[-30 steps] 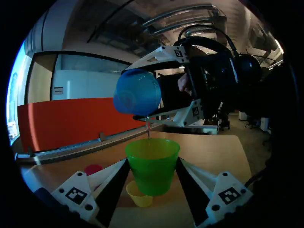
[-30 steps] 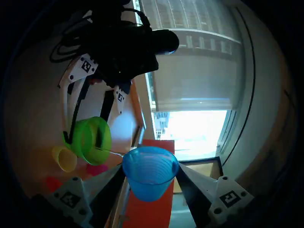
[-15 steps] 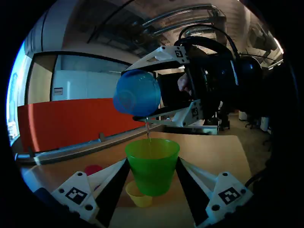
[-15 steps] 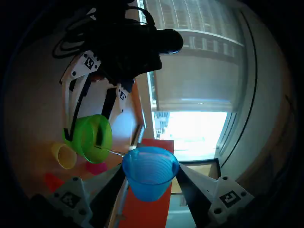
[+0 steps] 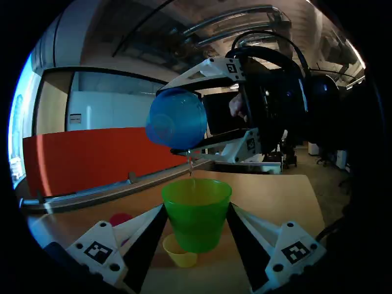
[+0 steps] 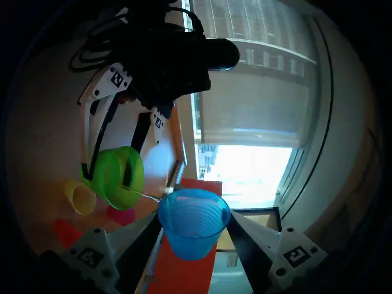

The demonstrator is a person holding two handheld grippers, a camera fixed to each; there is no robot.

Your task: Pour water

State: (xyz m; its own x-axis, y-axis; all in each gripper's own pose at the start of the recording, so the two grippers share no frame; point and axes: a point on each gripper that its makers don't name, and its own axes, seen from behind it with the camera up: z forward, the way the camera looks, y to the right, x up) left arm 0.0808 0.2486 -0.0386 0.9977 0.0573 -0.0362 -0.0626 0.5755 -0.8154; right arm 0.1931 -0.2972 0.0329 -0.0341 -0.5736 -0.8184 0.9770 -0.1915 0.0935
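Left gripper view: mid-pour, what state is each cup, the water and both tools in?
blue cup: tipped, mouth angled down, pouring.
water: thin stream falling into the green cup.
green cup: upright, catching the stream.
yellow cup: upright on the table, untouched.
pink cup: on the table, partly hidden.
right tool: shut on blue cup.
left tool: shut on green cup.

Blue cup (image 5: 176, 119) tipped sideways above upright green cup (image 5: 196, 215); thin water stream (image 5: 190, 165) falling between.
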